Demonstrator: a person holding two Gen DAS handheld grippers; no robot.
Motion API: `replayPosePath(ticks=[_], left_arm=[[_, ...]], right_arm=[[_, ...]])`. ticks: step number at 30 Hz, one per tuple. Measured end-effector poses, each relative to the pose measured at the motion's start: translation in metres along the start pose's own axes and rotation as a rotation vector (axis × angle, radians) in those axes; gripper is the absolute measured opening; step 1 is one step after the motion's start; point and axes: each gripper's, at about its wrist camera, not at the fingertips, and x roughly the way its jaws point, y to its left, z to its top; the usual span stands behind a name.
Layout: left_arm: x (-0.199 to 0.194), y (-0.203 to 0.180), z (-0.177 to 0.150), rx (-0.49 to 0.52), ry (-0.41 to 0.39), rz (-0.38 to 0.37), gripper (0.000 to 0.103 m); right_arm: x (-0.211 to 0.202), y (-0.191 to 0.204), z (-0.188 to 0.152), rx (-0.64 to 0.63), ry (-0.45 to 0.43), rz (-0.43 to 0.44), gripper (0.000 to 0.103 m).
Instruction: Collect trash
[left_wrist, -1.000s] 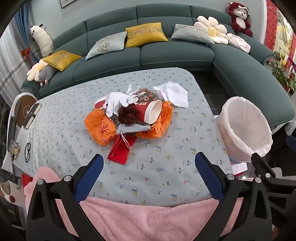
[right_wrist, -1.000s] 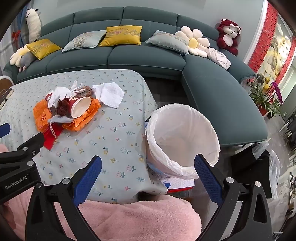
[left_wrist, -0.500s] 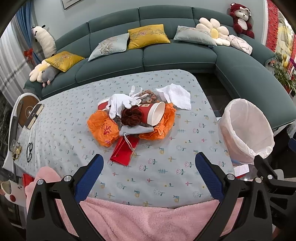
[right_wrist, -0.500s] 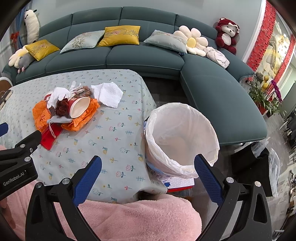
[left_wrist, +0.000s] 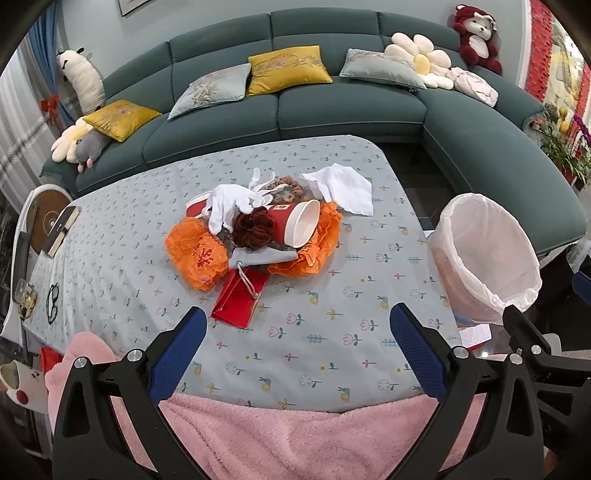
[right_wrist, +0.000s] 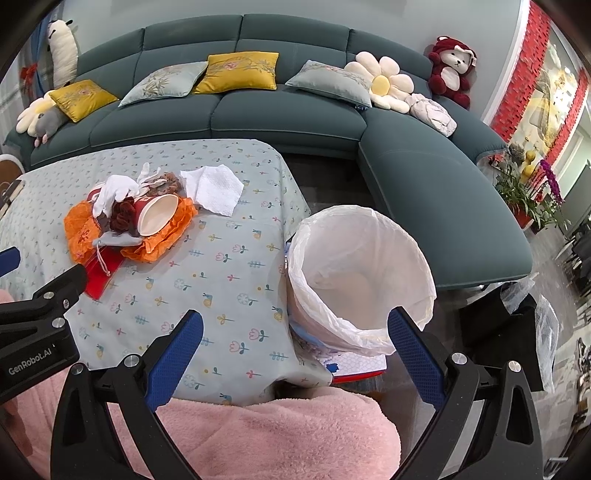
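Observation:
A pile of trash lies mid-table: a red paper cup (left_wrist: 295, 223) on its side, orange plastic bags (left_wrist: 197, 256), a white glove (left_wrist: 229, 206), a dark red scrunchie (left_wrist: 253, 229), a grey drawstring pouch (left_wrist: 258, 256), a red envelope (left_wrist: 240, 299) and a white paper towel (left_wrist: 345, 186). The cup (right_wrist: 155, 218) and the towel (right_wrist: 214, 186) also show in the right wrist view. A bin with a white liner (right_wrist: 358, 273) stands off the table's right edge. My left gripper (left_wrist: 295, 332) is open and empty, well short of the pile. My right gripper (right_wrist: 295, 336) is open and empty before the bin.
The table wears a pale blue flowered cloth (left_wrist: 332, 295). Glasses (left_wrist: 53, 297), a book (left_wrist: 62, 230) and a glass (left_wrist: 24, 295) lie at its left end. A teal corner sofa (left_wrist: 332, 107) with cushions curves behind. Pink fleece (left_wrist: 295, 435) fills the near edge.
Both views have shifted slightly, with the pile and bin sitting a little lower in frame. Both grippers stay open and empty.

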Motion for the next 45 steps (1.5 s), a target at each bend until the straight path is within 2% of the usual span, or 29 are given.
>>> replayPosePath(ticks=[45], left_arm=[[0.0020,0.0021,-0.0052,-0.017,0.009,-0.004,0.095]], right_arm=[[-0.0012,-0.0012,0.0008,-0.006,-0.002,0.002,0.096]])
